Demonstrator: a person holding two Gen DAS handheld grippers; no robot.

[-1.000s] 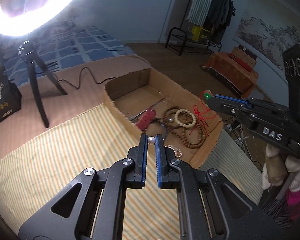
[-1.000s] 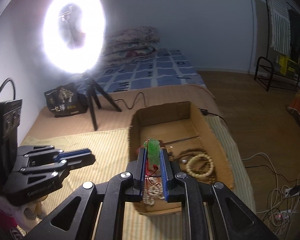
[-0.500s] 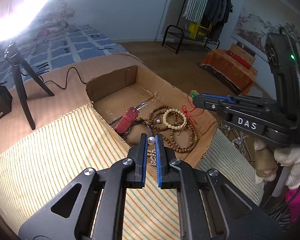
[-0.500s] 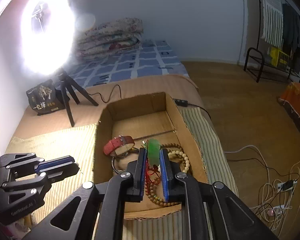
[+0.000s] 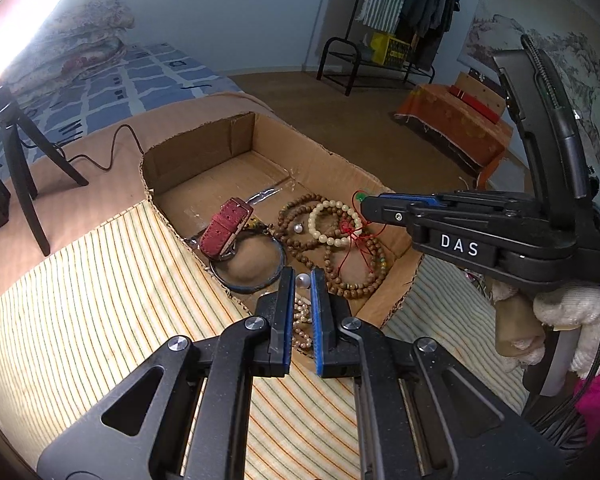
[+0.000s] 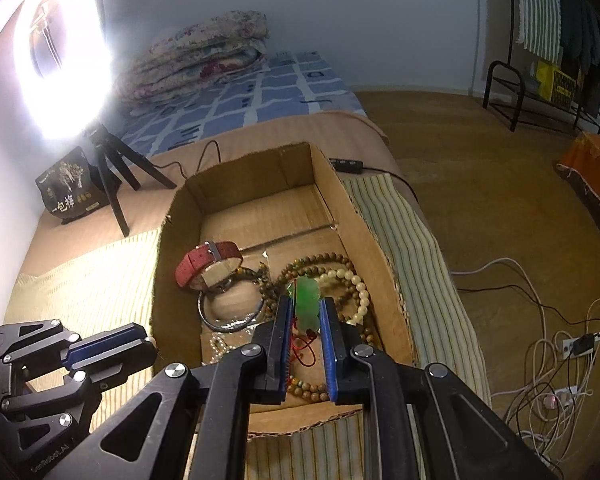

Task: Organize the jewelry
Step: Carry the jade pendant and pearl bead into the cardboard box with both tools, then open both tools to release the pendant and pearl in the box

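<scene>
We hold two pieces above the cardboard box (image 6: 376, 248), so the step in hand looks like carrying jewelry into it. The right gripper (image 6: 305, 312) is clamped on a green pendant (image 6: 306, 300), a translucent, glassy carved piece. Its thin red cord (image 6: 302, 346) hangs down in loose loops over the near end of the box. The left gripper (image 5: 302, 282) pinches a small pearl (image 5: 302, 280), round and smooth with a pale sheen, just over the box's near rim, with a strand of small pale beads (image 5: 300, 320) trailing below it inside the box.

The next move, we judge, calls for lowering each piece to a free patch of the box floor before opening the jaws. The cord could tangle with the beads beneath, and the pearl would roll if let go from height.

Inside the box, towards its near end, lie a long strand of brown wooden beads (image 5: 300, 236), matte and coiled in overlapping loops, and a bracelet of larger cream beads (image 5: 334, 224), glossy and round, resting on that coil. Beside them, towards the box's left wall, a dark thin bangle (image 5: 246, 284) lies flat, and a red leather-like watch strap (image 5: 226, 228), grainy and stiff, leans on it. The far end of the box floor is bare corrugated card with a taped seam. The box sits on a striped woven cloth (image 5: 100, 300), ribbed in pale yellow and green.
</scene>
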